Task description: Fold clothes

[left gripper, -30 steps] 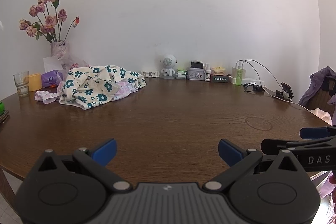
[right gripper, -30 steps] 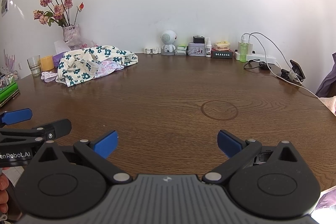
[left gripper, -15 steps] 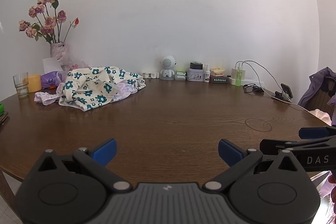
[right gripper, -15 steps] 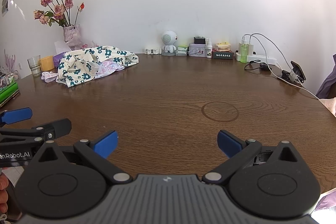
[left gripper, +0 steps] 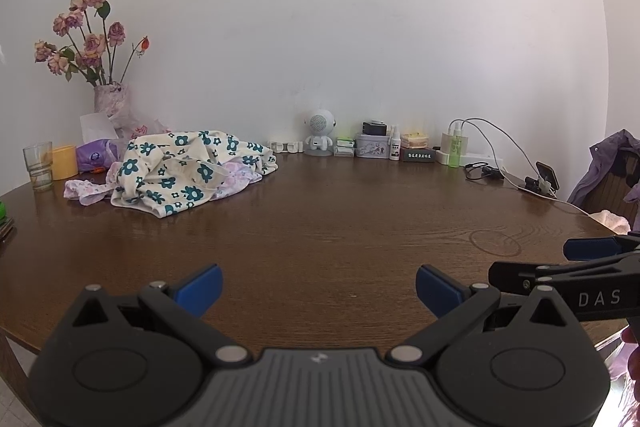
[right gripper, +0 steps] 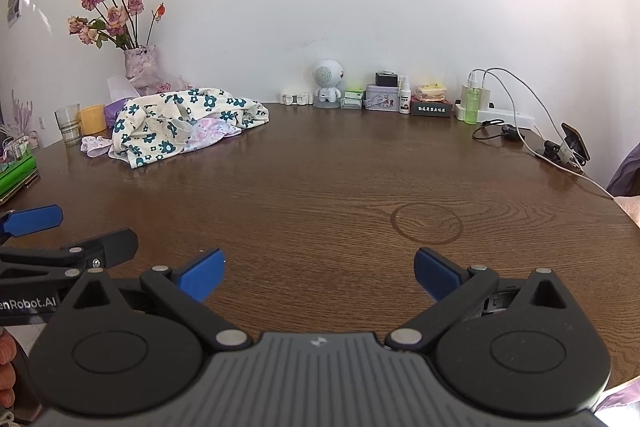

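Resting at the table's far left: floral garment (left gripper: 188, 173), cream with teal flowers, crumpled in a heap over a pale pink-lilac garment (left gripper: 90, 191); neither is touched by either tool
Left gripper (left gripper: 319, 289): blue-tipped fingers spread wide, nothing between them, held low over the near edge of the wooden table (left gripper: 340, 219)
Right gripper (right gripper: 319, 273): fingers likewise spread wide and holding nothing, just beside the left one, well apart from the clothes
Behind the heap: vase of dried roses (left gripper: 110, 103), drinking glass (left gripper: 38, 166), yellow cup (left gripper: 65, 161)
Along the wall: white robot figurine (left gripper: 320, 133), small boxes and bottles, power strip (right gripper: 500, 115) with cables
Far right: phone on a clip stand (right gripper: 570, 147)
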`<state>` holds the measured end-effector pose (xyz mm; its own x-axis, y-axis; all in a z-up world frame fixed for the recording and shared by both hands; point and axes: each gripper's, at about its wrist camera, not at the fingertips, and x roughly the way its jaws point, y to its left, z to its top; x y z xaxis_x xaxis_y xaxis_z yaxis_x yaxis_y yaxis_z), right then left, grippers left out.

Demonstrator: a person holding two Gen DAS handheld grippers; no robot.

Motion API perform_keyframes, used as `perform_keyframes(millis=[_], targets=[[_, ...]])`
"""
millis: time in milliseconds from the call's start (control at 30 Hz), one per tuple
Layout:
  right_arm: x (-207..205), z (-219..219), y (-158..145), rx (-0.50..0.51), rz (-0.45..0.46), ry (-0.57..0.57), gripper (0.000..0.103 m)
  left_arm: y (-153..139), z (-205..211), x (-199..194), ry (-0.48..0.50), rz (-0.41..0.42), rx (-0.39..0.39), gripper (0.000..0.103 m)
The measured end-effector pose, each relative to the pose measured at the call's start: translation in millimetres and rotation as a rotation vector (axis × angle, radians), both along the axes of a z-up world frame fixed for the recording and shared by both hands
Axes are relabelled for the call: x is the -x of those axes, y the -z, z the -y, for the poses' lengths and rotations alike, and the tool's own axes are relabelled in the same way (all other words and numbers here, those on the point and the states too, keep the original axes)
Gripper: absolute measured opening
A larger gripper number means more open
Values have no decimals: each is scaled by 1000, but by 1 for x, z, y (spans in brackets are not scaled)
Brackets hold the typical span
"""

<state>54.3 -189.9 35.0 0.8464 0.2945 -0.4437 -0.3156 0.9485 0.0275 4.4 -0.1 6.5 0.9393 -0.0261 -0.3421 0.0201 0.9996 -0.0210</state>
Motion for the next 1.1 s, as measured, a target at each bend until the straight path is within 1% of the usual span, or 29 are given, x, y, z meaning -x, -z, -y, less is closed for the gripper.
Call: perform_keyframes(millis=[400,600,733,800,967,1100], targets=[[-23,-17,-7,13,4,-23,103,-3,-14,-18,-5,4,9,103],[-47,-33,-18,15,1,-72,103,-18,-29,-38,-30,29,19,103],[-79,-50,-37,14,-13,-140,103,-36,-45,-58,-66,58,2,103],[-98,-61,-47,18,-22,-180,103,-46,-56,-73,-90,59,-6,103],[-160,-109,-77,70,-38,-284,103,-68,-93,-119,-157,33,-31,103],[-213,-156,-95,124,-48,-343,103,-78,-137,-164,-233,-4,-43,103]])
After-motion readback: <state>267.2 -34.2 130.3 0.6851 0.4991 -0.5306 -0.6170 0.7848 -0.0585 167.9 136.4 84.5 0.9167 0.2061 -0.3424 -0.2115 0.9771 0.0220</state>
